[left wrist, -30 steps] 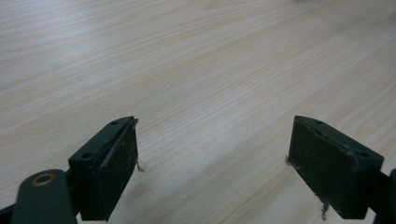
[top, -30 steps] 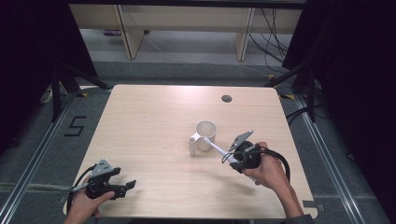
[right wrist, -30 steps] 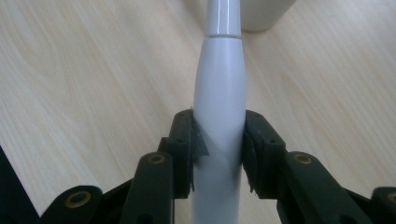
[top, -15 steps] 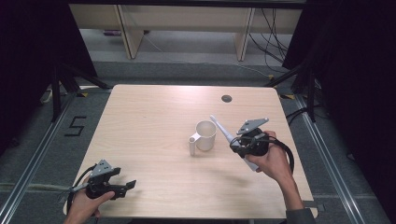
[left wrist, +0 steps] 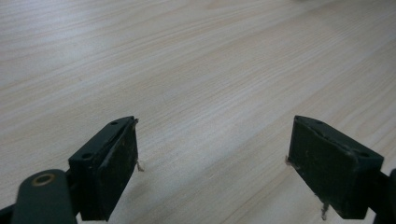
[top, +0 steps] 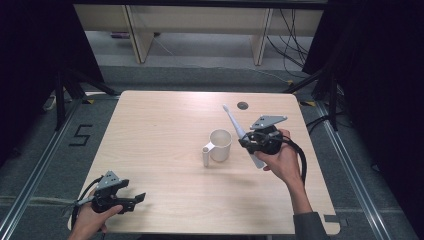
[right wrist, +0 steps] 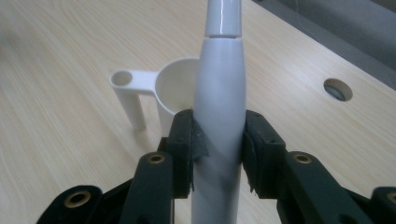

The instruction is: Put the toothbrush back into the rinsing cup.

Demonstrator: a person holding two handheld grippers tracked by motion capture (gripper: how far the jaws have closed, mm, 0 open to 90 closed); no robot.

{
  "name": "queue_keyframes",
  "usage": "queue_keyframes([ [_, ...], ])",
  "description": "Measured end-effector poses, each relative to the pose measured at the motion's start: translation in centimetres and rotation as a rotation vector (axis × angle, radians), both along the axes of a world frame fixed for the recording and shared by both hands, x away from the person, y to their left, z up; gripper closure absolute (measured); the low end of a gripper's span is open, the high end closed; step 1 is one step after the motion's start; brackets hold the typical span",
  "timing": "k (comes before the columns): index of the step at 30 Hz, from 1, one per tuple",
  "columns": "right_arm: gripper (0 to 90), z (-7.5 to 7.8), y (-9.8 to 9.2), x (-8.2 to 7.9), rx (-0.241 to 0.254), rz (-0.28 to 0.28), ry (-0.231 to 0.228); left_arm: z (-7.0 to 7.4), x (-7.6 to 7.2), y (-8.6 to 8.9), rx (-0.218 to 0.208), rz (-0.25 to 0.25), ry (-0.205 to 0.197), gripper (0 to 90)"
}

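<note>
Toothbrush lifted and swung up beside the cup.

Since a second ago our right gripper [top: 250, 141] has raised the white electric toothbrush [top: 239, 130], jaws clamped on its body, head now tilted up and away past the white cup [top: 220, 144]; we judge a drop into the cup comes next. Left gripper [top: 132, 200] sits spread and empty at the table [top: 160, 120] near edge. A round table hole [top: 243, 105] lies beyond; nothing blocks the cup.

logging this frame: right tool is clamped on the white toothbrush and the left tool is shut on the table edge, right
Not quite. The left tool is open, jaws wide apart over bare table, as the left gripper view shows. The right tool is indeed clamped on the white toothbrush.
</note>
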State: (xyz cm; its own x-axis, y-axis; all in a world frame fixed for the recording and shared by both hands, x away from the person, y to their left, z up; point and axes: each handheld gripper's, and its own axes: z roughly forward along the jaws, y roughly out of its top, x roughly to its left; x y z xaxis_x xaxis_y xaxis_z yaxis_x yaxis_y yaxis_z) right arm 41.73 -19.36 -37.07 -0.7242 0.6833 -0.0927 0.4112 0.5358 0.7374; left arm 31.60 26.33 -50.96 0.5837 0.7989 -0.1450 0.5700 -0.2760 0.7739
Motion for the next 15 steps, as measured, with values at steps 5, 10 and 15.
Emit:
queue_keyframes([
  [5,67.1,0.5,0.8,0.6,0.041,-0.011,-0.022,0.0,0.0,0.0,-0.004,0.002,-0.001,15.3],
  [10,67.2,0.8,1.4,1.3,0.078,-0.016,-0.048,0.0,0.0,0.0,-0.002,-0.001,-0.001,15.3],
  [15,67.2,1.1,2.0,2.0,0.114,-0.03,-0.074,0.0,0.0,0.0,-0.001,-0.001,-0.001,15.3],
])
